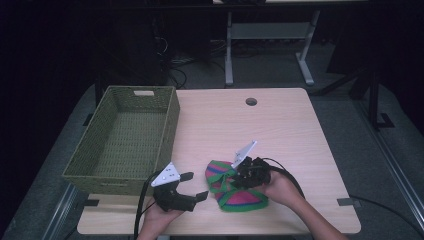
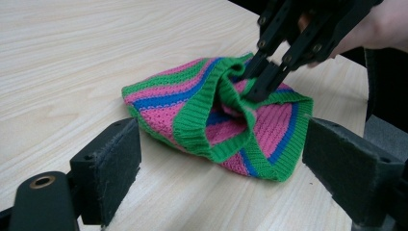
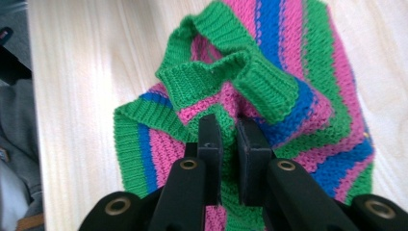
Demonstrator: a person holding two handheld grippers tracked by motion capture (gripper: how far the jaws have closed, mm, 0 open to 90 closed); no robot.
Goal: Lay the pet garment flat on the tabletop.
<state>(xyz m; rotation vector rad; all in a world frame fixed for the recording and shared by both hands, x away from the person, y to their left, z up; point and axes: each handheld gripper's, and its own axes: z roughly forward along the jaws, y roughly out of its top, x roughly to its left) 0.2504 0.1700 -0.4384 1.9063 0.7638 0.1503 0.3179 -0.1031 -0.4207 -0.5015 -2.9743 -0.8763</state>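
A ribbed knit piece (image 1: 234,187), striped in pink, blue and green, is seen crumpled near the front edge of a pale wood-grain table (image 1: 280,125), where a fold of its green hem is pinched between the closed jaws of the right gripper (image 3: 228,129). The left gripper (image 1: 192,186) is held just beside the knit with its padded black jaws spread wide and nothing between them. A woven olive basket (image 1: 167,130) is set along the table's left edge, while bare tabletop is left behind and to the right.

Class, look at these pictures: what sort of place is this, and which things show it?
Probably a lab or workshop: a wooden table with a cable hole, cables on the floor, and another workbench's metal legs behind.
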